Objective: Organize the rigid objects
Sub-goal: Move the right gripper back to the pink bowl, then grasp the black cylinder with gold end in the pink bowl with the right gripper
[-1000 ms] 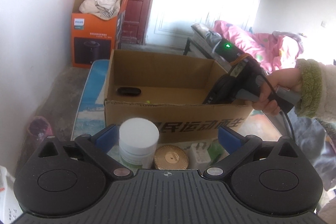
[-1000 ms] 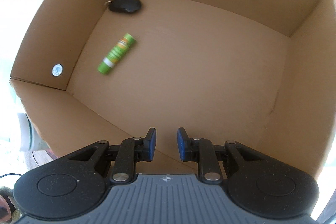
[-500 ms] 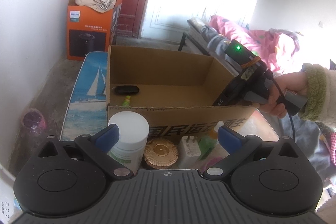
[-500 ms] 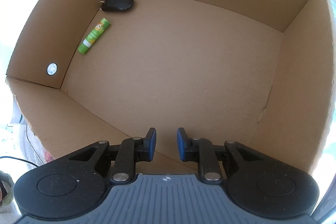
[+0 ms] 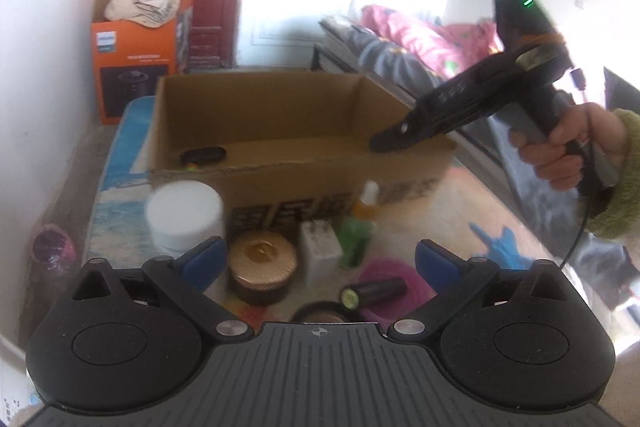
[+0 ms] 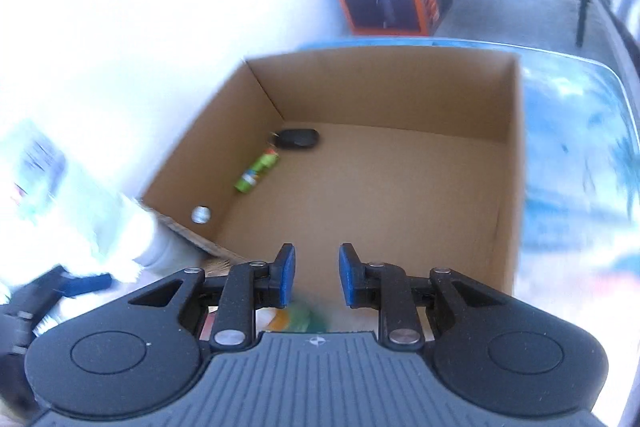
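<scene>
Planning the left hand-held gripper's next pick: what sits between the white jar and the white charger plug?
In the left wrist view, a round gold-lidded tin sits between the white jar and the charger plug.

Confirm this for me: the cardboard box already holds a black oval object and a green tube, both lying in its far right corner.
Wrong corner. In the right wrist view the black oval object and the green tube lie in the far left corner of the cardboard box, along its left wall. The rest is right: both are already inside.
</scene>
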The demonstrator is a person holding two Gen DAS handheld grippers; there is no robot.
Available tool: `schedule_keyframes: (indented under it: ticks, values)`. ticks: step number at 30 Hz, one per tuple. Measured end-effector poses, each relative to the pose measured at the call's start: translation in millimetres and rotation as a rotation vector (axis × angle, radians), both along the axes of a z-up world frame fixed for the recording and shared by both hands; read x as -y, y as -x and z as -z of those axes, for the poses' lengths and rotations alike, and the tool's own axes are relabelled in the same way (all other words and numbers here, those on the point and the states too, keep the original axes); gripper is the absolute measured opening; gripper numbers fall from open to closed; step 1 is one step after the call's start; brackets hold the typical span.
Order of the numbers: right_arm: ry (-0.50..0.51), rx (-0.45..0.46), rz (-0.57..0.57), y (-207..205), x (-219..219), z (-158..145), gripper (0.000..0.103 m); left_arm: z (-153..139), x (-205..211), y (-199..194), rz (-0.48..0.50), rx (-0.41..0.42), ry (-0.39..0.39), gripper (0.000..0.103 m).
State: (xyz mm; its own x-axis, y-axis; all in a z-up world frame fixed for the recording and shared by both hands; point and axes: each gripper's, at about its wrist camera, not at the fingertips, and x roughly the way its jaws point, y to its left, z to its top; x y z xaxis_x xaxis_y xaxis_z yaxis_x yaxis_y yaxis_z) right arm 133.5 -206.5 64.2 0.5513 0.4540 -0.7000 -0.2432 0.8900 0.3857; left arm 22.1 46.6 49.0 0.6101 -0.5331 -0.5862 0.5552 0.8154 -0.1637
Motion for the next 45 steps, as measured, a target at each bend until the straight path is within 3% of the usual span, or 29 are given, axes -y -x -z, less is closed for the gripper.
schedule_keyframes:
  ticks: [2,3,8,14,19,24,30,37,40,45]
  values:
    - [-0.062,0.074,0.066,31,13,-1,0.038,8,13,4,0.034,-0.007,-0.027,0.101]
    - [-0.082,0.093,0.097,43,20,-3,0.049,12,20,6,0.049,-0.009,-0.042,0.101]
    - [-0.276,0.11,0.21,89,40,7,0.052,29,50,13,0.119,0.005,-0.118,0.096]
    - [-0.462,-0.062,0.208,91,36,46,0.052,41,66,10,0.141,0.031,-0.203,0.076]
    - [-0.574,-0.245,0.222,79,27,87,0.052,50,68,2,0.143,-0.016,-0.218,0.06]
    - [-0.576,-0.323,0.229,78,19,107,0.052,52,61,-2,0.143,-0.087,-0.181,0.043]
    - [-0.537,-0.343,0.246,78,17,109,0.052,53,57,2,0.187,-0.154,-0.124,0.033]
    - [-0.486,-0.364,0.238,71,13,114,0.049,54,70,0,0.182,-0.144,-0.143,0.03]
    - [-0.462,-0.357,0.25,69,12,113,0.042,54,72,-6,0.178,-0.152,-0.137,0.029]
    - [-0.479,-0.368,0.275,65,17,117,0.039,53,74,-11,0.172,-0.156,-0.145,0.029]
